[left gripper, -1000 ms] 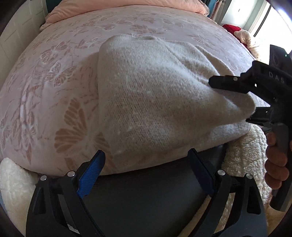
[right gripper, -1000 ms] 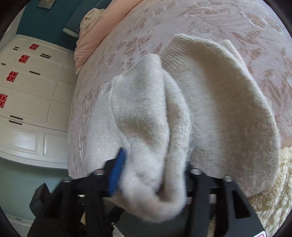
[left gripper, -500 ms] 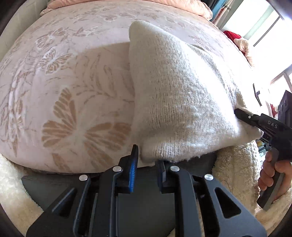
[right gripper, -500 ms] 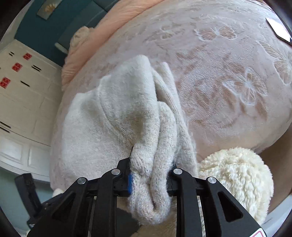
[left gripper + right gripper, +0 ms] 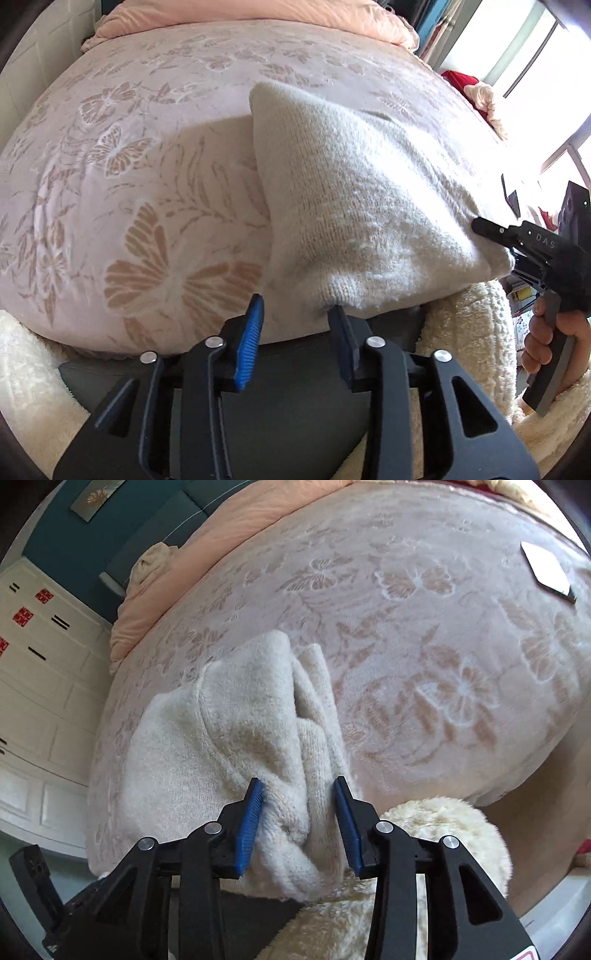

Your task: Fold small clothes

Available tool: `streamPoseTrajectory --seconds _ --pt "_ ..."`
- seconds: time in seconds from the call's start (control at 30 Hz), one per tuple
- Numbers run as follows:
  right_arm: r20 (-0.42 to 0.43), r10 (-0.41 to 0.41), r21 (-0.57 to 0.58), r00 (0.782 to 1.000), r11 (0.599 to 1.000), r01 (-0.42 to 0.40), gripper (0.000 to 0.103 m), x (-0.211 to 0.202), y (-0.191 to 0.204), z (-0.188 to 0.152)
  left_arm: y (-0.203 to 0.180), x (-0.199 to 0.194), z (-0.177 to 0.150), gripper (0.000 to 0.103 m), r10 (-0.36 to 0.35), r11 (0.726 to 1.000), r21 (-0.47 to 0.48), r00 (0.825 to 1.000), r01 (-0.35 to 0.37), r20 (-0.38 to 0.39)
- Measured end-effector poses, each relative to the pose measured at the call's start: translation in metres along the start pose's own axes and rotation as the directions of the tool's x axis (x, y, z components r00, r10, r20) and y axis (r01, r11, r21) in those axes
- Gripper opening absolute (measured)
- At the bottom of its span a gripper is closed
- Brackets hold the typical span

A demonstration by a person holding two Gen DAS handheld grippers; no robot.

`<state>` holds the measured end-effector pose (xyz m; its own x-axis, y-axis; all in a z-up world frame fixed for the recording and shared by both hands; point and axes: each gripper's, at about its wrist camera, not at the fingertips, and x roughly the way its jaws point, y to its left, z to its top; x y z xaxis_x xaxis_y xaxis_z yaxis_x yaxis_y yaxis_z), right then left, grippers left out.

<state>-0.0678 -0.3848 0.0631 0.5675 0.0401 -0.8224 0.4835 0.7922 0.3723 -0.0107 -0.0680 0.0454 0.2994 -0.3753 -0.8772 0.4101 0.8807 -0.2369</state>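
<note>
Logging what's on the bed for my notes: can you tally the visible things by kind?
Cream knitted garment: 1
Peach duvet: 1
Flat phone-like object: 1
Grippers: 2, the left gripper and the right gripper
Total: 5

— What carries everything here?
— A bed (image 5: 122, 177), covered by a pale pink spread woven with butterflies and flowers.
— And what lies on it?
— A cream knitted garment (image 5: 362, 206), folded over on itself, close to the bed's near edge. Beyond the garment, along the far end of the bed, lies a bunched peach-pink quilt (image 5: 236, 14).
— Anything else?
— A flat white card-like object (image 5: 546, 570), well apart from the garment, off to its right. I cannot tell what it is.
</note>
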Motion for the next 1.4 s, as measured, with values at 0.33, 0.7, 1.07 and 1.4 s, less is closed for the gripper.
streamPoseTrajectory --seconds 0.33,0.7,1.07,1.4 --pt "-0.198 0.179 -0.332 0.964 0.913 -0.238 0.027 0.055 0.138 -0.03 0.035 -0.062 0.023 0.07 0.093 0.986 -0.158 0.974 -0.061 0.207" --pt "-0.237 0.065 -0.341 0.969 0.929 -0.146 0.026 0.078 0.117 -0.05 0.035 -0.057 0.021 0.077 0.111 0.985 -0.154 0.976 -0.083 0.186" --pt "-0.061 -0.008 -0.131 0.998 0.991 0.0 0.046 0.035 0.034 0.003 -0.017 -0.027 0.028 0.08 0.113 0.993 0.001 0.981 -0.115 0.156" --pt "0.054 0.118 -0.127 0.992 0.986 -0.11 0.008 0.01 0.028 0.026 -0.052 -0.001 0.037 0.08 0.102 0.992 0.059 0.991 -0.108 0.089"
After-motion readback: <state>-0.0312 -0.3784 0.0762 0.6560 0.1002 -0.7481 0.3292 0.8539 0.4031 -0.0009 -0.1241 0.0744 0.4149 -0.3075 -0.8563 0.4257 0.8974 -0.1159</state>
